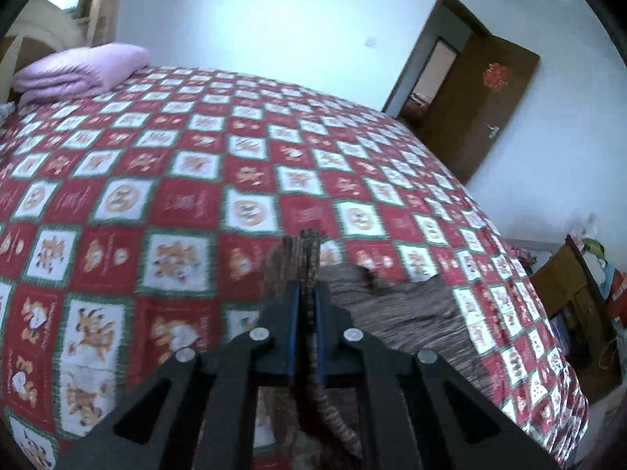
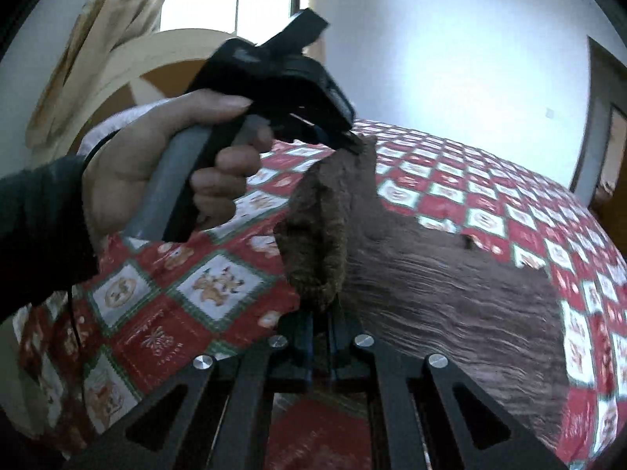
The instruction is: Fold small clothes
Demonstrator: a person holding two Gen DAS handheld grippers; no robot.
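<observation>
- The left gripper [image 1: 308,293] was clamped on an edge of the brown garment [image 1: 395,313]; a thin strip of the cloth stood up between its blue-lined fingers [image 1: 293,313] and trailed back under the gripper body.
- Just beyond and to the right of that gripper, the rest of the brown garment lay spread on the bed [image 1: 156,180], with a small dark mark near its far edge.
- The right gripper [image 2: 325,321] was closed on another edge of the same garment [image 2: 450,274], and a thick rolled fold of it rose directly ahead of the fingertips.
- Up that fold, ahead and slightly left of the right gripper, the left gripper [image 2: 348,143] pinched the cloth's top corner, so the edge hung lifted between the two grippers.
- The person's left hand [image 2: 164,164] gripped the grey handle of that tool, with a dark sleeve [image 2: 35,227] at the wrist.
- To the right of the right gripper, the garment's flat part rested on the red, white and green checked bedspread [image 2: 203,286].
- Far ahead and left of the left gripper sat a folded pink quilt [image 1: 78,72] by the headboard [image 1: 35,27].
- Far ahead and right of it stood an open brown door [image 1: 486,105] in the white wall [image 1: 274,19].
</observation>
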